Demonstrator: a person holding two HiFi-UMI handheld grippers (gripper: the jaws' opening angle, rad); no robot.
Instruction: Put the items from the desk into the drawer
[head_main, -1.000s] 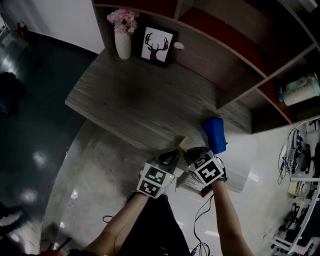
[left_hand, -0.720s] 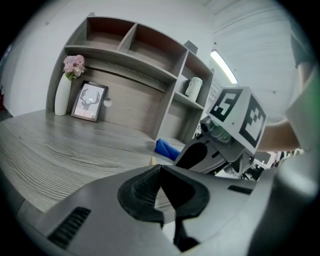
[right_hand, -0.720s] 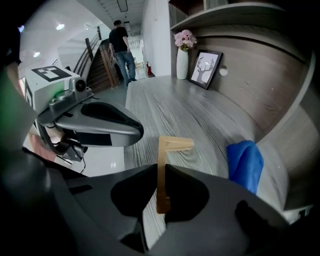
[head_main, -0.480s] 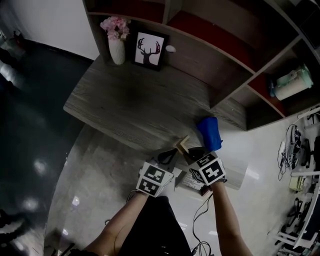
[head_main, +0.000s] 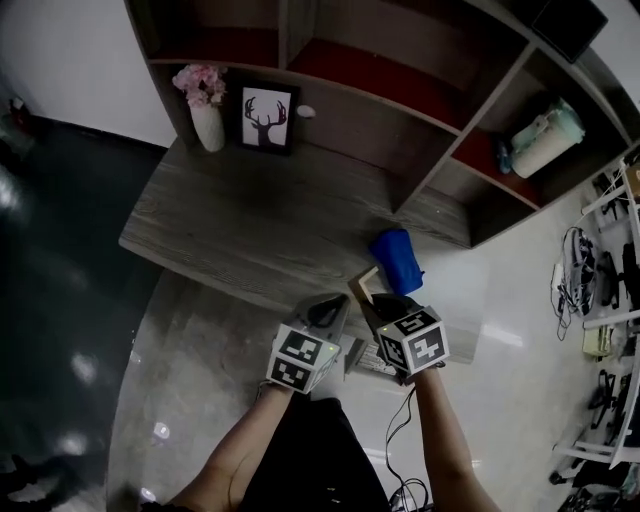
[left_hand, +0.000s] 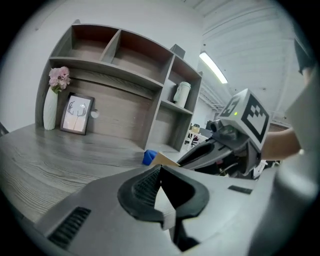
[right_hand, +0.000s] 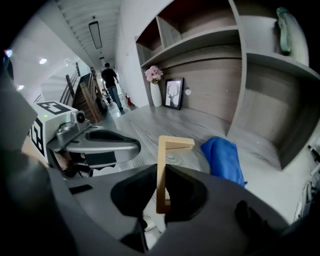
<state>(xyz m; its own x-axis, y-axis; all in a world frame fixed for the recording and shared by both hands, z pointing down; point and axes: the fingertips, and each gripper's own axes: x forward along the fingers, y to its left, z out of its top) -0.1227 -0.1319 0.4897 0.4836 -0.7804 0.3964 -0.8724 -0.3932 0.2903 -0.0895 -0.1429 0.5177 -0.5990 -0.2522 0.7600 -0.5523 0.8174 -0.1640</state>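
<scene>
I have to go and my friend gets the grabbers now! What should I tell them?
Right gripper: shut on the tan L-shaped piece, at the near edge of the desk.
Left gripper: shut, nothing plainly held, close beside the right one.
Blue cloth: lying on the desk just beyond the L-piece, not gripped.
Vase and deer picture: standing at the back of the desk.
Done: L-piece gripped.
Left: put it in the drawer, then probably the cloth. The drawer isn't clearly in view.
</scene>
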